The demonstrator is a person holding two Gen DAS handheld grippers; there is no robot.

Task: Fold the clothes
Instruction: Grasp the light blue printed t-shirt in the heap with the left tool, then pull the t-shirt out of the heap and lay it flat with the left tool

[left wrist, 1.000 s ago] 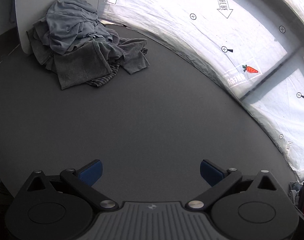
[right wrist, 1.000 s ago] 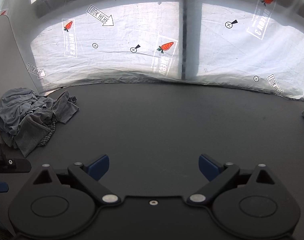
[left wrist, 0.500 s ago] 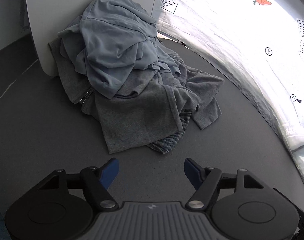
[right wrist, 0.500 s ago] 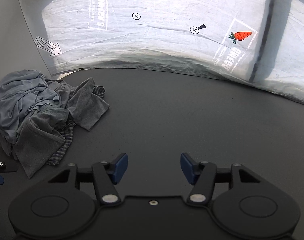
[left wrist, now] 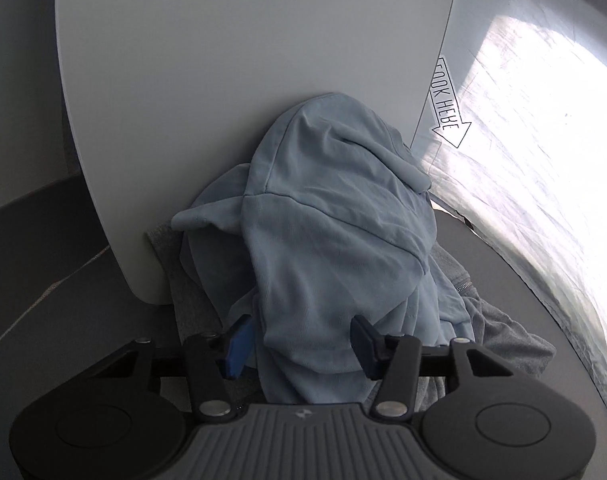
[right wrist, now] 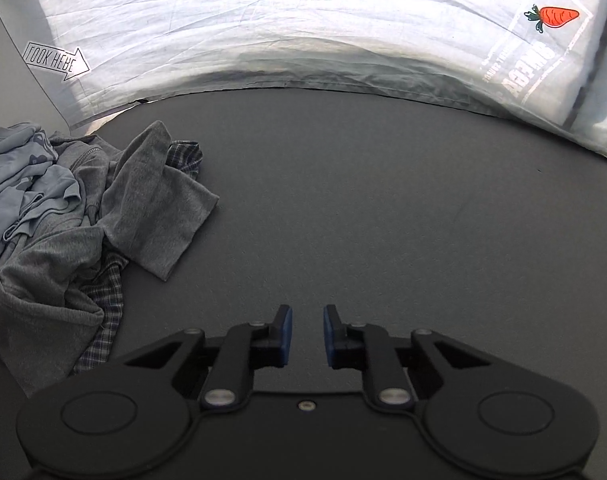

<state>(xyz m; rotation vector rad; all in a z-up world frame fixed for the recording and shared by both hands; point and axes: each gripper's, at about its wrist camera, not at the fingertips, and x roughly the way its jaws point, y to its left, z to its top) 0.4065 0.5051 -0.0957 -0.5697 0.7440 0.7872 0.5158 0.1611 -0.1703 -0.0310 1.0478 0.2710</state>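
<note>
A pile of clothes lies against a white panel. A light blue shirt (left wrist: 335, 240) lies on top, over a grey hoodie (left wrist: 503, 332). My left gripper (left wrist: 299, 346) is open, with a fold of the blue shirt between its blue pads, which stand apart from the cloth. In the right wrist view the pile is at the left: the blue shirt (right wrist: 19, 184), the grey hoodie (right wrist: 151, 208) and a plaid garment (right wrist: 103, 312). My right gripper (right wrist: 307, 334) is nearly shut and empty, over the bare dark table right of the pile.
A white upright panel (left wrist: 223, 100) stands right behind the pile. A white printed sheet (right wrist: 303, 32) hangs along the far edge of the dark table (right wrist: 403, 200). It also shows at the right in the left wrist view (left wrist: 543, 160).
My left gripper has moved in onto the pile, with the blue shirt now between its pads. My right gripper has narrowed from wide open to a small gap and moved closer to the pile.
</note>
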